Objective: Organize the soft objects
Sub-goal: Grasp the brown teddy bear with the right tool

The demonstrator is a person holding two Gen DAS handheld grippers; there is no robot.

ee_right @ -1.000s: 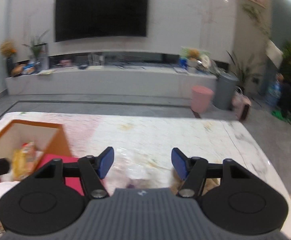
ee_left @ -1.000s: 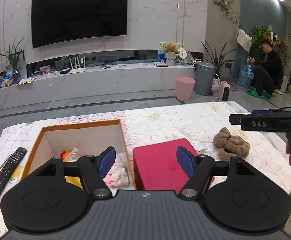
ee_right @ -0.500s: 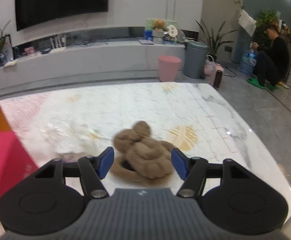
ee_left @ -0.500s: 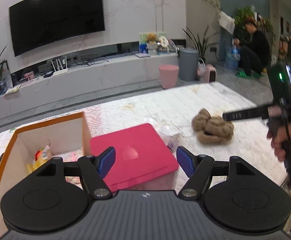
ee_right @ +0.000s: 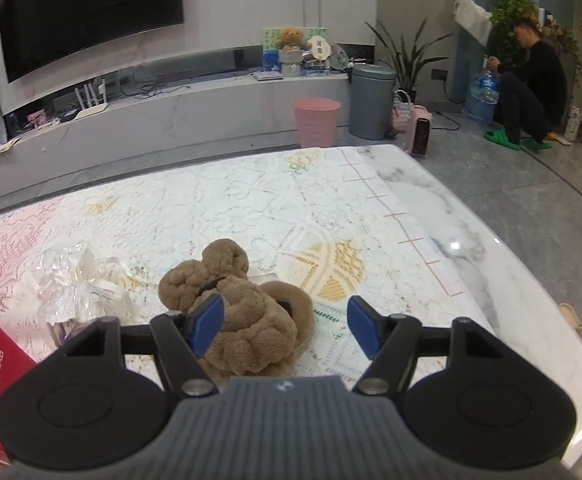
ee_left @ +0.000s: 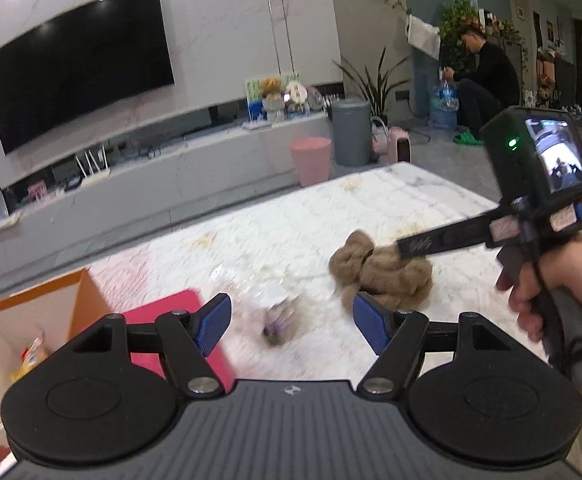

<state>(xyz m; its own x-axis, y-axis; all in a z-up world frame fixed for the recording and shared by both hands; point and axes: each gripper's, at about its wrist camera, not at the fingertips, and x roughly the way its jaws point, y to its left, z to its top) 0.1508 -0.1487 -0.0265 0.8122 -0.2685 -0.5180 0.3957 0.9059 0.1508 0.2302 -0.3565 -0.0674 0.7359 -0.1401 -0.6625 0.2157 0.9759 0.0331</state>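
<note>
A brown plush bundle [ee_right: 247,316] lies on the lace-covered table [ee_right: 275,208]. My right gripper [ee_right: 285,324] hangs just over it, its jaws opening. The plush sits partly between them, against the left pad, and is not squeezed. In the left wrist view the same brown plush bundle [ee_left: 375,272] shows under the right gripper's finger [ee_left: 431,244], with a hand [ee_left: 563,280] on the handle. My left gripper [ee_left: 291,324] is open and empty, pointing at a blurred clear-wrapped bundle [ee_left: 275,312]. That clear-wrapped bundle [ee_right: 75,284] lies just left of the plush.
An open orange box [ee_left: 39,312] holding a snack packet stands at the left, with a red box [ee_left: 163,316] beside it. The table's marble edge [ee_right: 531,300] curves off to the right. Beyond are a pink bin [ee_right: 317,120], a grey bin [ee_right: 371,100] and a seated person [ee_right: 531,80].
Both grippers have swung right, away from the boxes. The right one came down close over the brown plush and its jaws widened. The left one now faces the wrapped bundle.
</note>
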